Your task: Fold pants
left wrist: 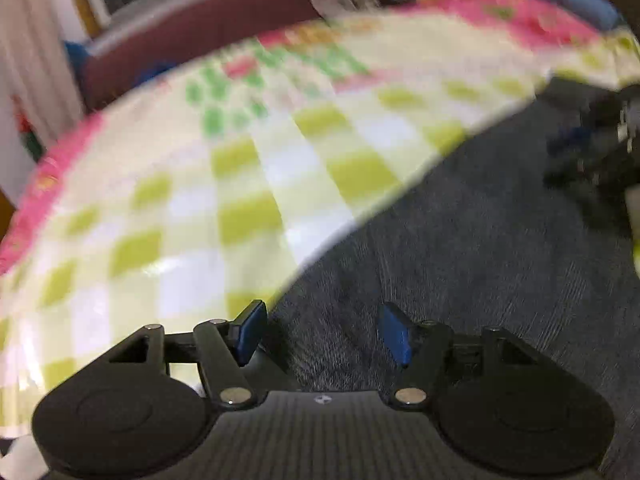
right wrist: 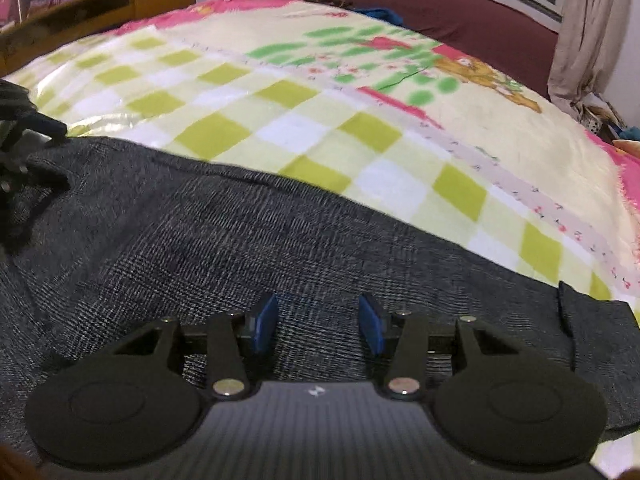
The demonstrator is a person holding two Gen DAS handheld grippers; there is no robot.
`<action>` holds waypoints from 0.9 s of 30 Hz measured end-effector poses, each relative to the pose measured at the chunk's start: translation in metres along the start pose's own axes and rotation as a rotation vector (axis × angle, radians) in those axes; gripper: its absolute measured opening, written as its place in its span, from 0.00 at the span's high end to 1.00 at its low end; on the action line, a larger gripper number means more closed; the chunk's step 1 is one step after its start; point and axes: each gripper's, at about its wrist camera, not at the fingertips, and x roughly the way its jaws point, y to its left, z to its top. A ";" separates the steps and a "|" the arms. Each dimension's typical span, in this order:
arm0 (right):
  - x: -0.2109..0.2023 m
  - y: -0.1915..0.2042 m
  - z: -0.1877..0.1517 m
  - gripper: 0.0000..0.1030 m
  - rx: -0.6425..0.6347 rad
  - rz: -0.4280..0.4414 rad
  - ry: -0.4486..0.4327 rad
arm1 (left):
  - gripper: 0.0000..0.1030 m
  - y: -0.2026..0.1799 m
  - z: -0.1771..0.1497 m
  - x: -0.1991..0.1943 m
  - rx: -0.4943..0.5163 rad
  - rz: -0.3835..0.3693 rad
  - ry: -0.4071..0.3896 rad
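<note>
The dark grey pants (right wrist: pixel 240 232) lie flat on the bed's checked blanket (right wrist: pixel 304 128), their long axis running sideways across both views. Both the left tongs (left wrist: pixel 322 334) and right tongs (right wrist: pixel 318 322) hover spread apart, gripping nothing, just above the cloth. The far edge lies ahead of the right tongs, with open blanket beyond for folding

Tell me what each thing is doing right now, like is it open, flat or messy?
left gripper: open, nothing between its fingers, over the pants.
right gripper: open, empty, over the pants.
pants: spread out on the blanket, mostly flat, bunched at the far left end.
blanket: laid out smooth over the bed.
curtain: hanging down beside the window.
</note>
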 end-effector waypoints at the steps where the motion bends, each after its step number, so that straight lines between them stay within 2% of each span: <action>1: 0.001 0.002 0.001 0.55 -0.001 0.000 -0.002 | 0.15 0.000 -0.001 0.007 0.013 -0.001 0.008; 2: 0.001 0.003 0.000 0.55 0.000 0.000 -0.006 | 0.08 0.004 0.000 0.013 -0.005 -0.001 0.016; 4: -0.001 0.003 0.001 0.55 0.005 0.000 -0.009 | 0.11 0.017 0.003 0.018 -0.089 -0.046 0.037; 6: -0.003 0.003 0.001 0.55 0.004 0.003 -0.008 | 0.31 0.024 0.003 0.019 -0.130 -0.040 0.046; 7: -0.005 0.004 0.002 0.55 -0.004 0.002 -0.011 | 0.34 0.025 0.003 0.018 -0.122 -0.040 0.048; 9: -0.010 0.004 0.003 0.55 -0.021 -0.004 -0.027 | 0.52 0.026 0.002 0.019 -0.092 -0.014 0.055; 10: -0.011 0.004 0.004 0.55 -0.024 -0.006 -0.033 | 0.56 0.024 0.002 0.017 -0.093 -0.014 0.060; 12: -0.016 0.004 0.007 0.55 -0.039 -0.008 -0.047 | 0.75 0.016 -0.001 0.006 -0.068 -0.021 0.052; 14: -0.023 0.005 0.009 0.55 -0.070 -0.015 -0.063 | 0.79 -0.002 -0.006 -0.008 0.000 -0.040 0.028; 15: -0.026 0.007 0.009 0.55 -0.089 -0.022 -0.073 | 0.85 -0.009 -0.008 -0.015 0.021 -0.053 0.018; 16: -0.031 0.008 0.008 0.55 -0.115 -0.026 -0.082 | 0.86 -0.016 -0.011 -0.026 0.028 -0.067 0.001; 19: -0.043 0.015 0.004 0.53 -0.224 -0.039 -0.105 | 0.86 -0.040 -0.027 -0.073 0.034 -0.204 -0.079; 21: -0.046 0.022 0.000 0.39 -0.309 -0.045 -0.109 | 0.85 -0.068 -0.043 -0.106 0.100 -0.278 -0.112; 22: -0.046 0.025 -0.002 0.37 -0.346 -0.055 -0.107 | 0.85 -0.080 -0.049 -0.115 0.140 -0.289 -0.119; 25: -0.040 0.030 -0.005 0.37 -0.344 -0.043 -0.086 | 0.82 -0.088 -0.052 -0.122 0.190 -0.231 -0.134; 26: -0.038 0.032 -0.005 0.38 -0.333 -0.029 -0.083 | 0.75 -0.078 -0.048 -0.119 0.170 -0.214 -0.147; 27: -0.036 0.036 -0.005 0.38 -0.328 -0.015 -0.082 | 0.74 -0.065 -0.044 -0.115 0.135 -0.181 -0.159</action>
